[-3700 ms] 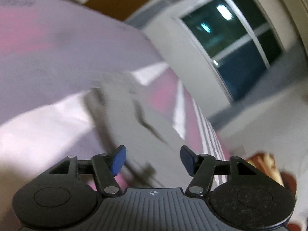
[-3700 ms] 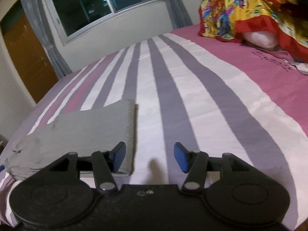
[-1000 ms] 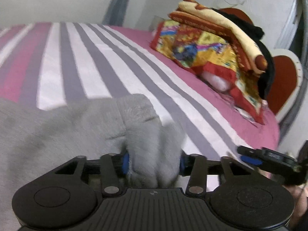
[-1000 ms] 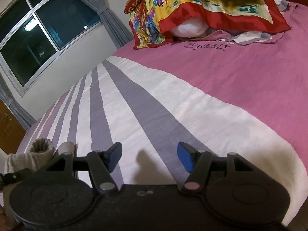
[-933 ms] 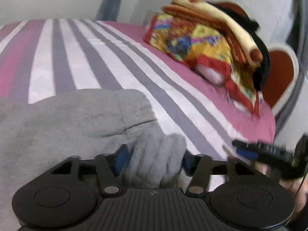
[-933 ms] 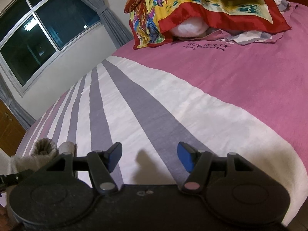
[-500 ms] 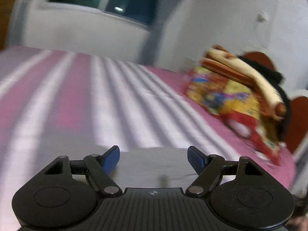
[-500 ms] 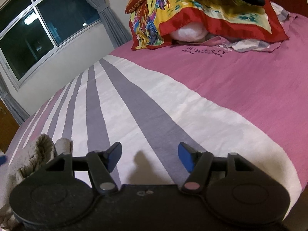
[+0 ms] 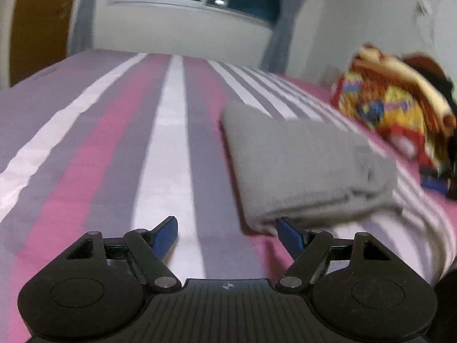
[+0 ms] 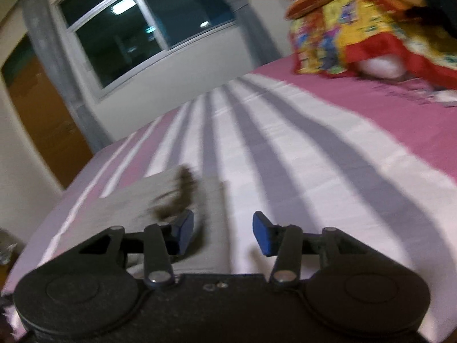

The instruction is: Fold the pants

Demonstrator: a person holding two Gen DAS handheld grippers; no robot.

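On the striped bed [image 9: 120,143] we see the grey pants [image 9: 300,165] lying folded into a thick, flat stack. We hold the left gripper [image 9: 227,231] above the sheet with its blue fingers [image 9: 165,233] spread apart and empty, the pants just ahead and to the right of them. Our right gripper [image 10: 222,233] also has its fingers [image 10: 261,237] apart, gripping nothing; in its view the pants [image 10: 160,203] lie ahead on the left. A colourful pile of bedding [image 10: 365,25] sits at the head of the bed, beyond a dark window [image 10: 142,25].
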